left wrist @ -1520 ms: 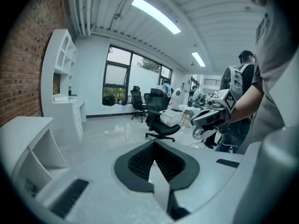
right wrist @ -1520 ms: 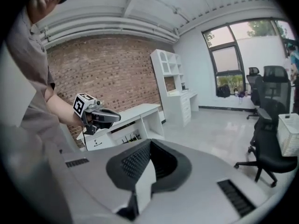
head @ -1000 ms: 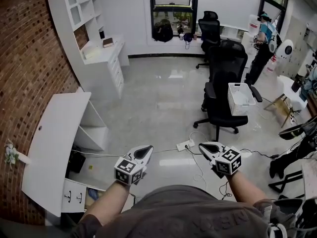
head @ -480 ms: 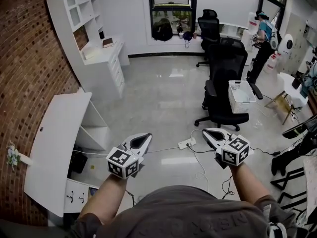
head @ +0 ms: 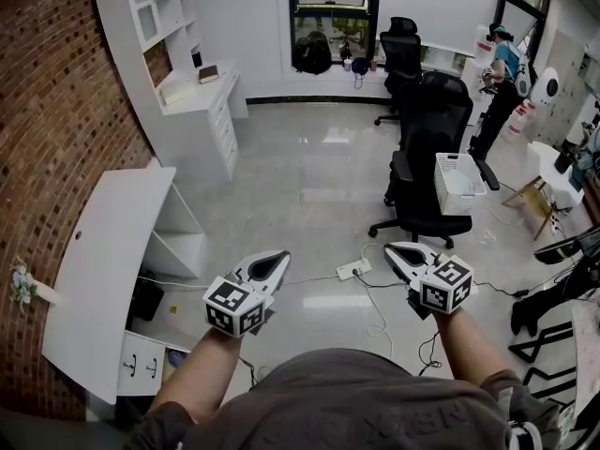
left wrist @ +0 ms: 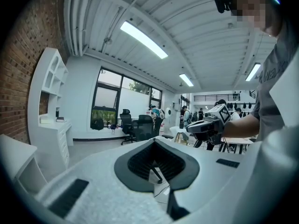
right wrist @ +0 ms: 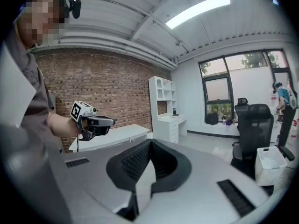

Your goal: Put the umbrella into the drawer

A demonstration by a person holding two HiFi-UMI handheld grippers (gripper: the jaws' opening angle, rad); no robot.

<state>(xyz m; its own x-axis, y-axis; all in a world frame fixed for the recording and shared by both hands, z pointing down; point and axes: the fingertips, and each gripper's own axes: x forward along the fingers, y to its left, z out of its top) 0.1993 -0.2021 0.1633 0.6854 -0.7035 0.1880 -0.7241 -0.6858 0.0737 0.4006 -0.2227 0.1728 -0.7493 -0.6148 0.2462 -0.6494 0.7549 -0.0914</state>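
Two grippers, both clenched on nothing. At lower left, the drawer unit sits under the white desk. Your left gripper and right gripper hang over the floor. No umbrella shows in any view. Expect it to be light, with slippery fabric; take hold of the rigid shaft or handle.

Both handheld white-and-grey grippers, the left gripper and the right gripper, have risen slightly over the glossy grey floor.
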